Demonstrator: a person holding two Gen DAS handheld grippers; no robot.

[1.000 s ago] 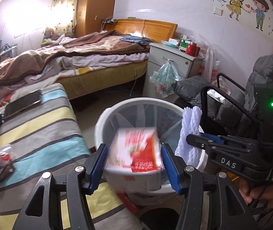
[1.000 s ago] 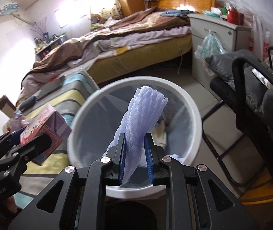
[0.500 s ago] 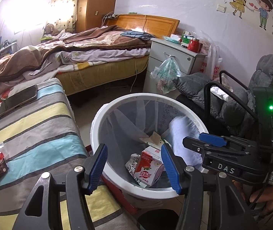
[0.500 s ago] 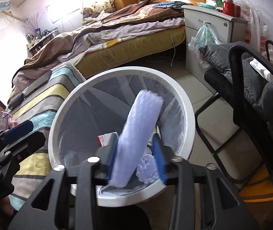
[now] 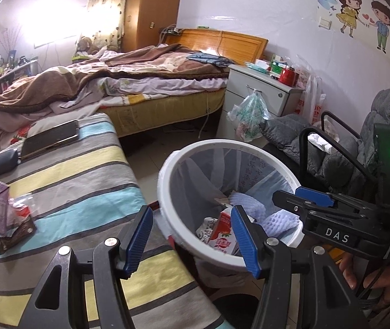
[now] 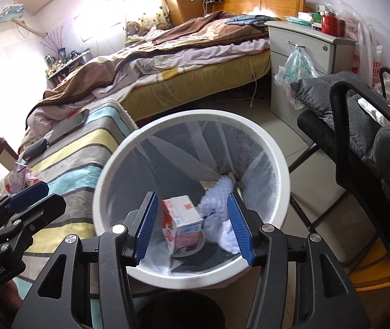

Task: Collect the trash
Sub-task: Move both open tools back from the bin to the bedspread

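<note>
a: right gripper spread now, nothing between the blue pads; jaws just been opening, foam sleeve let go a moment back.

b: left gripper half spread too, empty. carton gone from it since a second ago.

a: both down in the bin then. carton lying on its side at the bottom, foam sleeve crumpled just beside it, touching the bag liner.

b: looks like paper scraps under them, though too murky to swear.

a: means two pieces done, both hands free for more.

b: plenty left. wrappers heaped on the striped cover, off to the left of the bin.

a: dark bar wrapper nearest the edge, flat, probably fiddly to pinch.

b: phone further up the cover, not trash, best left alone.
</note>
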